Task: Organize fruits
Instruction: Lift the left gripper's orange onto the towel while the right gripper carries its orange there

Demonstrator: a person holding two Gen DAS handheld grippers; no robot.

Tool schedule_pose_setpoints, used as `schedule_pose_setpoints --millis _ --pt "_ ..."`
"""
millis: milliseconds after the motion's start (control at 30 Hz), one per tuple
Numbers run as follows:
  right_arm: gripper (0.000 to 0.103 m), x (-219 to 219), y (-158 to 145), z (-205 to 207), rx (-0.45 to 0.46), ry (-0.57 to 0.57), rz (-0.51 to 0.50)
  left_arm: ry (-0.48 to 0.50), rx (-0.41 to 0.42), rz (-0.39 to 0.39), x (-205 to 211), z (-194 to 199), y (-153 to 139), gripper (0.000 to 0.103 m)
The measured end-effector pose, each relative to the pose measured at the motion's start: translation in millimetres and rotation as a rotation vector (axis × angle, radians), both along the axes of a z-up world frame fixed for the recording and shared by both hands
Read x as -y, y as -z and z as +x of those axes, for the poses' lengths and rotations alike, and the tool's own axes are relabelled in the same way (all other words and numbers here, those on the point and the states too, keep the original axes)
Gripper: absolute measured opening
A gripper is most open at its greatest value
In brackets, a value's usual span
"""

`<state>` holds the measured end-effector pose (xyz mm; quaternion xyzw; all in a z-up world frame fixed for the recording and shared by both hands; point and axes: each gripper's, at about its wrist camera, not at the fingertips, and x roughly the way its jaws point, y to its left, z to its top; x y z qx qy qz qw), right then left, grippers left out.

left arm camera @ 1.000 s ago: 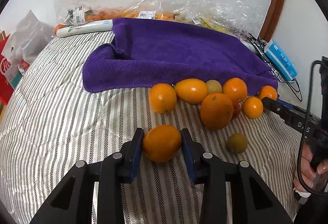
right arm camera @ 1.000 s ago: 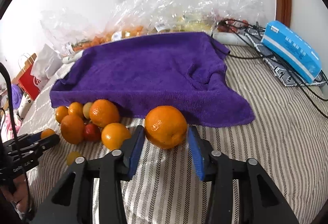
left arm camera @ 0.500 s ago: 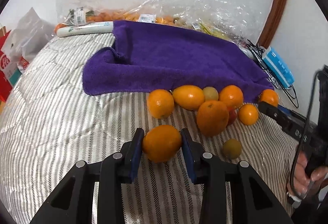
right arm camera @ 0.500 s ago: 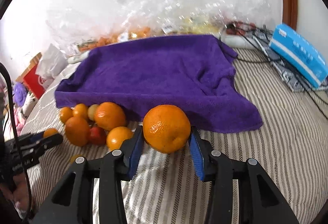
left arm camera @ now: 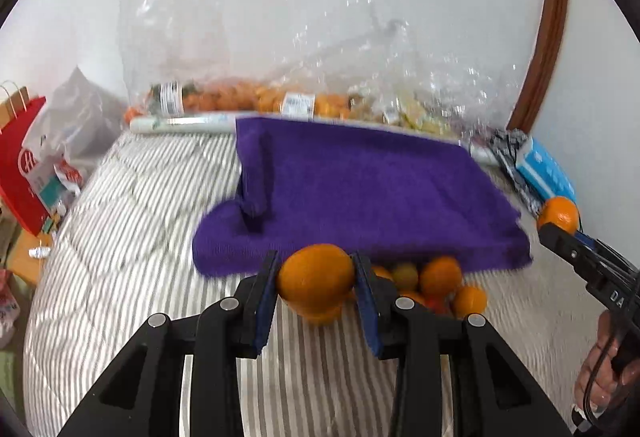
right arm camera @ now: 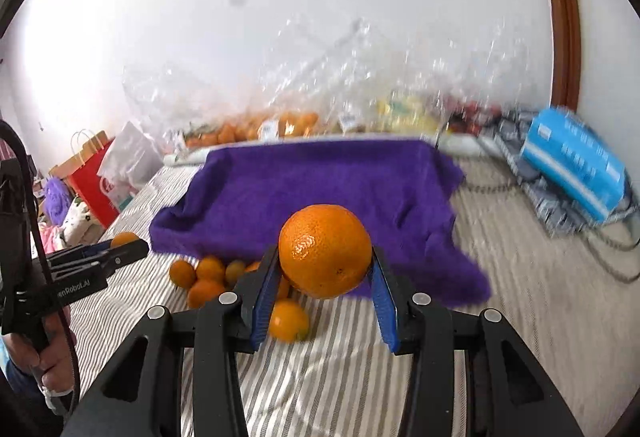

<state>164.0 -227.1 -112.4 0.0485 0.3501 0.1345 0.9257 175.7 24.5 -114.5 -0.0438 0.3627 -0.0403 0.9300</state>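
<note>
Left wrist view: the left gripper [left arm camera: 316, 287] has its fingers [left arm camera: 267, 297] closed part-way on a smooth, slightly oval orange citrus fruit [left arm camera: 316, 279], the blue pads pressing its two sides at about its widest girth. The fruit sits near the tips, its front bulging past them, clear of the grey-and-white striped bed cover [left arm camera: 132, 237]. It looks light and firm, with a waxy rind that could slip if the hold slackens; pressed hard it would bruise, so a moderate squeeze across the middle suits it. Behind it lies the crumpled purple terry towel [left arm camera: 360, 189], and at the towel's near edge a loose heap of small orange and greenish fruits [left arm camera: 436, 277]. At the right edge the right gripper [left arm camera: 560, 233] shows with its own fruit, a hand below it.

Right wrist view: the right gripper [right arm camera: 326, 277] holds a larger round orange with dimpled peel [right arm camera: 325, 251], fingers [right arm camera: 264, 293] spread a little wider and closed on its flanks slightly below the widest part, so most of the fruit stands above and ahead of the pads. It probably weighs more than the other and could roll forward out of the grip if tilted down. It hangs above the bed, in front of the towel; one small orange fruit [right arm camera: 289, 321] lies on the cover just beneath.
</note>
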Motion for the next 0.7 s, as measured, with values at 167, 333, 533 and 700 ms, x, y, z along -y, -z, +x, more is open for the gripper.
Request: schedule_pose_setpoints --millis 167,333,533,700 --pt "0.043 1.5 -20.4 17.5 0.048 0.016 -0.021 -0.012 0.031 -0.003 0.8 23.8 -12.4 0.035" --pt "0.043 -2.3 -29.7 43.9 0.073 0.027 -0.038 -0.024 0.051 -0.004 4.1 52.6 -14.8 0.035" --pt "0.043 -7.7 -21.6 71.2 0.065 0.036 -0.047 -0.029 0.046 0.011 11.4 86.9 0.5 0.035" --pt "0.043 -6.2 10.9 88.0 -0.003 0.032 -0.029 -0.036 0.032 0.022 13.7 99.9 26.6 0.035"
